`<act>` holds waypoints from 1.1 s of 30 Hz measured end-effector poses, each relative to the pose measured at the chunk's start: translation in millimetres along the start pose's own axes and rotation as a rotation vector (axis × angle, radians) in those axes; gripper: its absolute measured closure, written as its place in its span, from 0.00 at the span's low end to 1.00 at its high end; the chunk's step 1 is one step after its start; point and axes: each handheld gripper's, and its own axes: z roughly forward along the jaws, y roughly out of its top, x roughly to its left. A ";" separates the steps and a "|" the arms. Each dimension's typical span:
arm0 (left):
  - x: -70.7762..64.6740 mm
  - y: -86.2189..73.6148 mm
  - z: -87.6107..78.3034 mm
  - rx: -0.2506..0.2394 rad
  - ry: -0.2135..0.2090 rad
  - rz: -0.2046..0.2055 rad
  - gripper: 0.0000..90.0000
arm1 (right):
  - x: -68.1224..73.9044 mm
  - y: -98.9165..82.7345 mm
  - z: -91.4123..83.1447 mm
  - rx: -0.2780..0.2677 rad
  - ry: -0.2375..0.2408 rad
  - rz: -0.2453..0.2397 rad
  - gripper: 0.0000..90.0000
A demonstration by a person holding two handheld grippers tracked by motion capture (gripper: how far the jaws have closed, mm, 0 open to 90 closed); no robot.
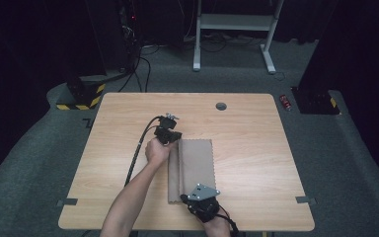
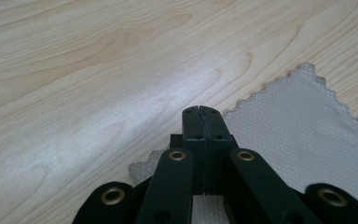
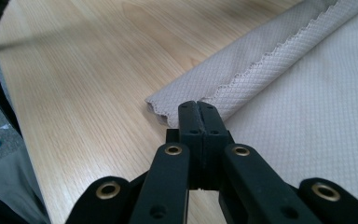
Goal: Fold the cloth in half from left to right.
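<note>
At the bottom of the high view, right of centre, the right gripper (image 1: 184, 198) sits at the near left corner of a beige cloth (image 1: 197, 160), the grey three-cornered plate on its top facing up. In the right gripper view its jaws are pressed together (image 3: 198, 108), tips at the corner of the folded flap — whether a layer of fabric is pinched between them cannot be told. The flap (image 3: 261, 51) runs from the frame's centre to the upper right, its scalloped edge lying on the flat layer beneath.

Further up, at the centre of the high view, the left gripper (image 1: 175, 139) is at the cloth's far left corner, its black cable (image 1: 137, 153) trailing back down the table. The left gripper view shows its jaws also fully closed (image 2: 199, 112), over the zigzag-cut corner (image 2: 298, 126); a grip on the fabric cannot be confirmed.

The cloth lies in the middle of the light wooden table (image 1: 256, 148), a narrow strip folded over along its left side. Beyond, a round grommet hole (image 1: 221, 106) sits near the table's far edge.
</note>
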 end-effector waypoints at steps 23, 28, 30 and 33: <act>-27.2 13.0 23.7 -0.031 -0.065 0.017 1.00 | -17.2 -19.5 -21.7 0.029 -0.069 0.054 1.00; -37.5 21.6 25.6 -0.031 -0.076 0.048 1.00 | -20.3 -22.4 -27.5 0.025 -0.083 0.057 1.00; -41.9 24.5 27.2 -0.031 -0.076 0.059 1.00 | -22.2 -24.5 -29.9 0.025 -0.088 0.064 1.00; -45.3 25.8 29.3 -0.031 -0.081 0.063 1.00 | -23.6 -27.1 -32.2 0.024 -0.094 0.070 1.00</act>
